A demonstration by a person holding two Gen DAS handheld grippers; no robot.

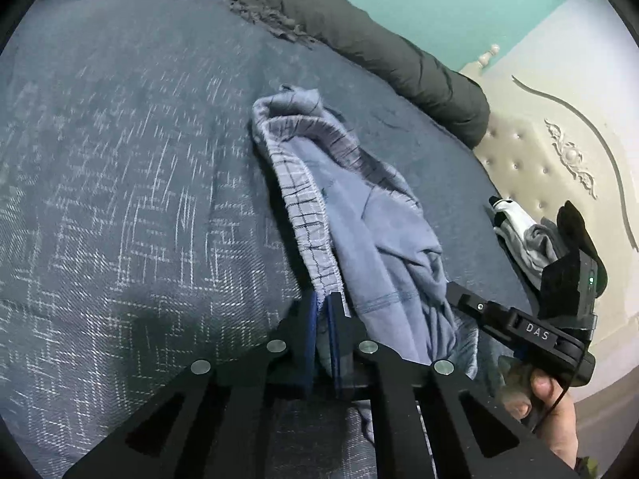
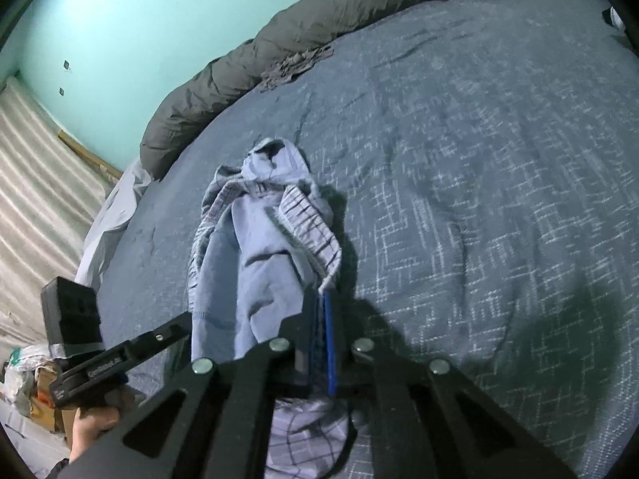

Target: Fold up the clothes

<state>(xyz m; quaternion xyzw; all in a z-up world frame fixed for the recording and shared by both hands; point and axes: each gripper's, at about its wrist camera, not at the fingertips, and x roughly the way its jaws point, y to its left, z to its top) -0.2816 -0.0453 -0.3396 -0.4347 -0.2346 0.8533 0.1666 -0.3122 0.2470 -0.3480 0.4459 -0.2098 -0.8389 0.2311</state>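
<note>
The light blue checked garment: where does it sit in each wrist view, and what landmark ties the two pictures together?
Left wrist view: the light blue checked garment runs from centre down to the bottom middle, pinched in the left tool.
Right wrist view: it lies left of centre, its near edge pinched in the right tool.
Shared landmark: the rolled dark grey quilt along the far edge of the blue patterned bedspread.

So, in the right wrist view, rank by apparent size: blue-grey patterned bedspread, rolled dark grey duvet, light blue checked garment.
1. Blue-grey patterned bedspread, largest.
2. Rolled dark grey duvet.
3. Light blue checked garment; it lies nearer the camera, so its rank against the duvet is unsure.
</note>
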